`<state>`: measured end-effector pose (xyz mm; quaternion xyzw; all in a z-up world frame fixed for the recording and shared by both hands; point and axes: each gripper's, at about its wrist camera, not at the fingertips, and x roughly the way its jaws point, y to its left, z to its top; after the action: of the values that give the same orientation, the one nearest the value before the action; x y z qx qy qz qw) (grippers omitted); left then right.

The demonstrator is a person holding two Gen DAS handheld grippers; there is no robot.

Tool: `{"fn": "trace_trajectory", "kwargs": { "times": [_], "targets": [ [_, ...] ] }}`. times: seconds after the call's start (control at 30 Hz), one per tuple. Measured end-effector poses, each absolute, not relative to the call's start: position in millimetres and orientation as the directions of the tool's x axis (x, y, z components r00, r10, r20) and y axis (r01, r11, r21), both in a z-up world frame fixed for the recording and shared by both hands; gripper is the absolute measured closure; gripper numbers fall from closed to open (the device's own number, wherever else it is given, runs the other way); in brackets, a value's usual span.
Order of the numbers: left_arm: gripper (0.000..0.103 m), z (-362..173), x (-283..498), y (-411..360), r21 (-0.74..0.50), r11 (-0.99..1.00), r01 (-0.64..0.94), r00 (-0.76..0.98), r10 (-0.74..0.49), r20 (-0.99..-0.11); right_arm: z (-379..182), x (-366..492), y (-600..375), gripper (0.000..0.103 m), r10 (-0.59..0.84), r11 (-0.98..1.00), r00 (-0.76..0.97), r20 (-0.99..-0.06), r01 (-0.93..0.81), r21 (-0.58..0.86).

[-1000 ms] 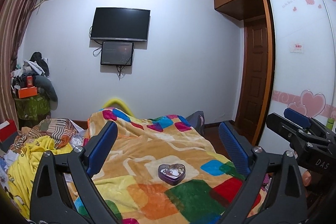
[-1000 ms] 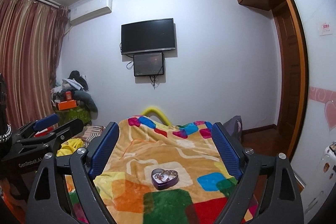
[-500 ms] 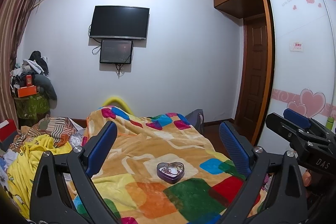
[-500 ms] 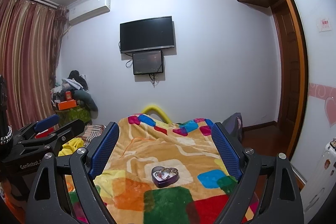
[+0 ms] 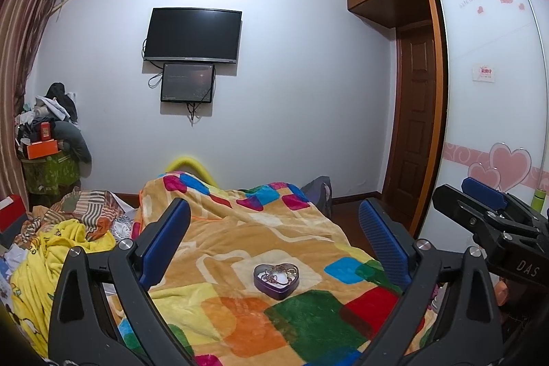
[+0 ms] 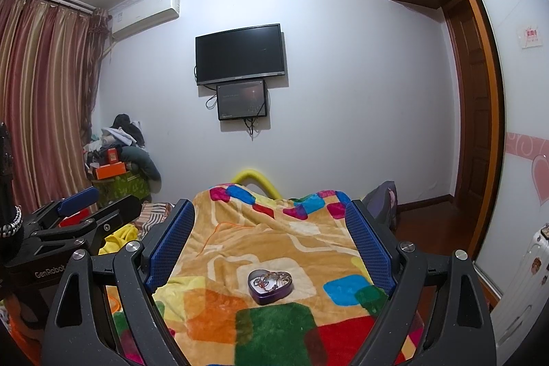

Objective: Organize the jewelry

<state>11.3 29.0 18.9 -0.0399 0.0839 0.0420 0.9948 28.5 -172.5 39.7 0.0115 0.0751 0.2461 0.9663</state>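
My left gripper (image 5: pixel 274 235), marked "GenRobot", and my right gripper (image 6: pixel 271 228), marked "DAS", both gape wide and empty above the heart tin (image 6: pixel 270 286) on the blanket (image 6: pixel 240 239).

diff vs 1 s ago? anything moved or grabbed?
Nothing visibly changed. Left gripper and right gripper hang open and empty above the blanket, and the heart-shaped tin of jewelry lies untouched where it was.
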Motion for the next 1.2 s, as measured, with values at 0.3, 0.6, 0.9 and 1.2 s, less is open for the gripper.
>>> {"fn": "trace_trajectory", "kwargs": {
  "times": [0.3, 0.6, 0.9, 1.2],
  "targets": [
    [0.003, 18.3, 14.7, 26.2, -0.08, 0.994, -0.081, 0.981, 0.065, -0.181, 37.7, 28.4, -172.4, 0.015, 0.476, 0.879, 0.867, -0.148, -0.472, 0.064],
    [0.001, 17.8, 15.6, 25.6, -0.085, 0.994, -0.069, 0.982, 0.053, -0.184, 38.2, 27.9, -172.7, 0.015, 0.476, 0.879, 0.867, -0.149, -0.472, 0.066],
    [0.001, 17.1, 15.6, 25.8, -0.091, 0.994, -0.064, 0.981, 0.046, -0.187, 37.9, 28.4, -172.4, 0.015, 0.476, 0.879, 0.866, -0.153, -0.471, 0.069],
    [0.001, 15.2, 16.4, 23.1, -0.09, 0.994, -0.056, 0.981, 0.038, -0.189, 38.1, 28.5, -172.8, 0.015, 0.475, 0.88, 0.867, -0.153, -0.47, 0.068]
  ]
}}
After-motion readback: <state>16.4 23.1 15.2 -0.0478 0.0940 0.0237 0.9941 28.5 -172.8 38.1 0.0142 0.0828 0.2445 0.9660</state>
